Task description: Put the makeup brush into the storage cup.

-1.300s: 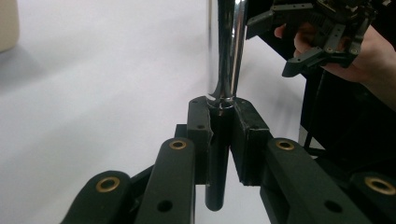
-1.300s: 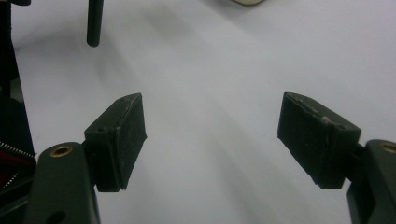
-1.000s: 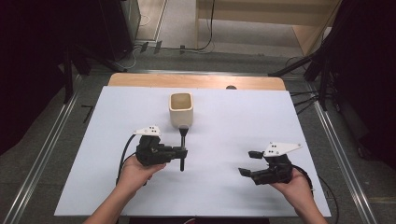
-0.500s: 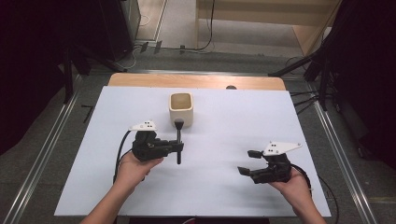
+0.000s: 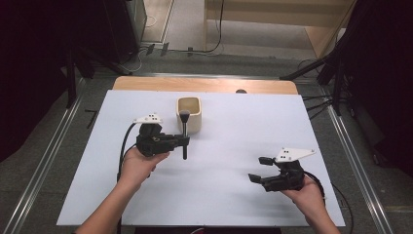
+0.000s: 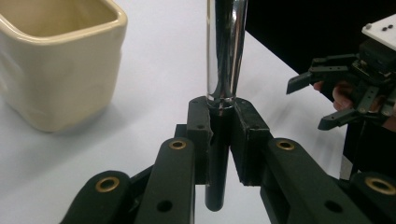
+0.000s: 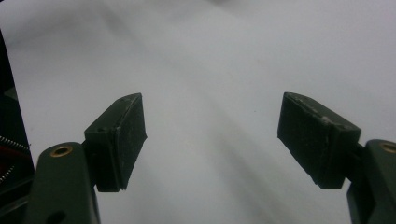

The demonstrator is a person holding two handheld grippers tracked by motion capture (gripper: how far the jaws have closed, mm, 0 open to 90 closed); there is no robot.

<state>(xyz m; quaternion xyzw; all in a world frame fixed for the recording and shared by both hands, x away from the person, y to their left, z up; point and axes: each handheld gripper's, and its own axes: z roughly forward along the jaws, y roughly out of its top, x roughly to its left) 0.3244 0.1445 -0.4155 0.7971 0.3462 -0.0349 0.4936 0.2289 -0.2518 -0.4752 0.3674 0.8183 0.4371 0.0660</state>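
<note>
Chrome-and-black brush [image 5: 184, 136] stands upright, clamped at its handle by the left gripper [image 5: 181, 142], just at 7 o'clock of the cream cup [image 5: 189, 115]. To seat it well, lift it clear of the rim, centre it over the opening, lower it straight. Right gripper [image 5: 259, 169] rests at 4 o'clock, jaws spread and empty.

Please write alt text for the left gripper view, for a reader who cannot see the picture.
The left gripper holds a makeup brush upright, its jaws shut on the black handle just below the shiny metal collar. A cream square cup stands on the white table at upper left; the right gripper, jaws open, is at far right.
</note>
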